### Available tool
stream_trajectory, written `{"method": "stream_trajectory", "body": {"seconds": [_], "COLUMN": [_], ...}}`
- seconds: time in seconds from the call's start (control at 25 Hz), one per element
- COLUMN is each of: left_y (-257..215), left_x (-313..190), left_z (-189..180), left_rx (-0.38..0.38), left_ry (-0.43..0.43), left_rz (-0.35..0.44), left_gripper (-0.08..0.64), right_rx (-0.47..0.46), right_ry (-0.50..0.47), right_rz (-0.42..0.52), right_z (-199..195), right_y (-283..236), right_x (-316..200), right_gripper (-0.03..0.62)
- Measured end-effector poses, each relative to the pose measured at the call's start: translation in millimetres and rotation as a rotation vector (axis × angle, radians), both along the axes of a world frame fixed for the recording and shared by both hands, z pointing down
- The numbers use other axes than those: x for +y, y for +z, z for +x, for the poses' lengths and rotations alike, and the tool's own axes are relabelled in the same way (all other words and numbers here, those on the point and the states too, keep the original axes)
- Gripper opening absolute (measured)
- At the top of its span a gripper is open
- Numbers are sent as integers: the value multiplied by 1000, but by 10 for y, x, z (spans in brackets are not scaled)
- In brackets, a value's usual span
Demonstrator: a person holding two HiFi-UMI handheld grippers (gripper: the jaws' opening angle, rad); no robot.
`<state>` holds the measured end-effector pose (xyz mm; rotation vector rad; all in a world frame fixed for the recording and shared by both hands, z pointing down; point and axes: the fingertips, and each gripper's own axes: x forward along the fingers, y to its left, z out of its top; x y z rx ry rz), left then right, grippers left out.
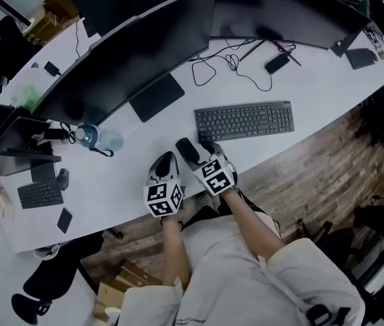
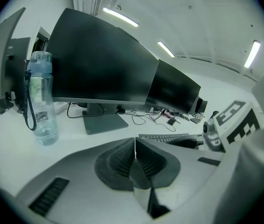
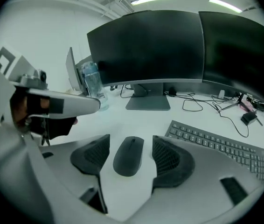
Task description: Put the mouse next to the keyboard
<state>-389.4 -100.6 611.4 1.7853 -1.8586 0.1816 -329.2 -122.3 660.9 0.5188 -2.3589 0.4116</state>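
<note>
Mouse (image 3: pixel 128 157), dark and oval, lies flat on the white desk (image 1: pixel 314 94) close to its front edge. It sits between the two jaws of the right gripper (image 3: pixel 131 147). Those jaws stand wide apart, and a strip of bare desk shows on each side of the mouse, so neither ribbed pad touches it. The right gripper points down toward the desk.

Just to its left is the left gripper (image 2: pixel 135 155). Its jaws are pressed together with nothing between them, and its tip hangs above bare desk. Both grippers carry cubes with square markers and are held by a person seated at the desk, whose bare forearms reach forward from the bottom of the head view.

A little beyond the mouse and to its right lies a dark keyboard (image 1: pixel 244 121), lengthwise along the desk. The mouse is near the keyboard's left end but apart from it.

Further left, a clear water bottle (image 2: pixel 42 99) with a blue cap and a carrying loop stands upright. Behind it a wide dark monitor (image 1: pixel 138 53) rests on a flat square base (image 1: pixel 156 96), with a second dark monitor (image 1: pixel 280 9) beside it on the right. Loose black cables (image 1: pixel 233 66) curl on the desk between the keyboard and the monitors.
</note>
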Motion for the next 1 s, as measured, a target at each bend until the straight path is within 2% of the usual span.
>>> {"method": "stream_trajectory", "body": {"seconds": [0.12,0.44,1.0], "left_y": [32,14,-99], "left_x": [38,210,526], "left_z": [-46,-196,-526], "left_rx": [6,-19,-33], "left_ry": [-17,-57,-175], "left_rz": [-22,-57,-63], "left_gripper": [23,23,23], "right_rx": [49,146,184], "right_ry": [-23,21,143], "right_rz": [-13,5,-11], "right_z": [-123,-221,-304], "right_y": [262,630,933], "right_x": [74,33,-28], "right_gripper": [305,310,319]}}
